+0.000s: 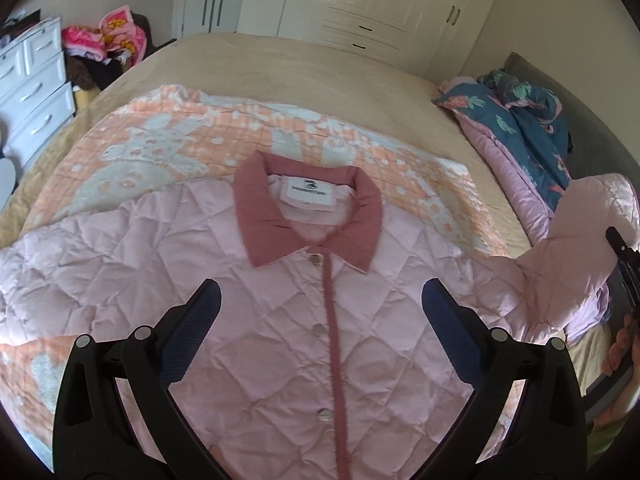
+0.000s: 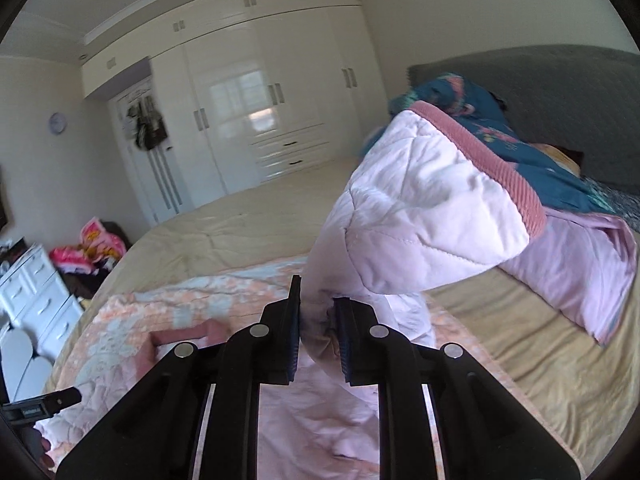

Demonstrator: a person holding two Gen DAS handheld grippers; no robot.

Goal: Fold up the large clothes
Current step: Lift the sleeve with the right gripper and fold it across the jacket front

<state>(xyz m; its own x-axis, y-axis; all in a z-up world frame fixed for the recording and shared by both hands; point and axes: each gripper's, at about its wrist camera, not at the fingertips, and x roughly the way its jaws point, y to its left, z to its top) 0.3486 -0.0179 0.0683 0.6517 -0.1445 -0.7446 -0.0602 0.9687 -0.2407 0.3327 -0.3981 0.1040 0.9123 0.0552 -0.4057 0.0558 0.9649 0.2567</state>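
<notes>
Your left hand-held gripper (image 1: 320, 322) hangs over the chest of the pink quilted jacket (image 1: 248, 320), its two blue-padded fingers (image 1: 188, 336) spread wide with nothing between them. Directly under the gap runs the jacket's darker pink button placket (image 1: 333, 344), with silver snaps beside it, and the rose collar (image 1: 310, 216) lies just beyond the fingertips with its white neck label showing. The jacket is laid front-up and buttoned on an orange and white patterned blanket (image 1: 160, 148), which is spread over the tan sheet of the bed (image 1: 300, 64).

Your right hand-held gripper (image 2: 316, 320) is clamped on the jacket's sleeve (image 2: 424, 216): the jaws are almost shut, with a bunch of pale pink fabric squeezed between the pads. From that pinch the sleeve rises clear of the bed and flops over to the right, ending in a ribbed rose cuff (image 2: 492, 160). In the left wrist view the same lifted sleeve stands at the right edge, next to a dark part of the right hand-held gripper.

Beyond the raised sleeve, a teal floral quilt with a pink lining (image 2: 532, 176) is heaped against the grey headboard (image 2: 560, 92). Cream wardrobes (image 2: 248, 112) line the far wall, and a white chest of drawers (image 1: 32, 92) stands left of the bed.
</notes>
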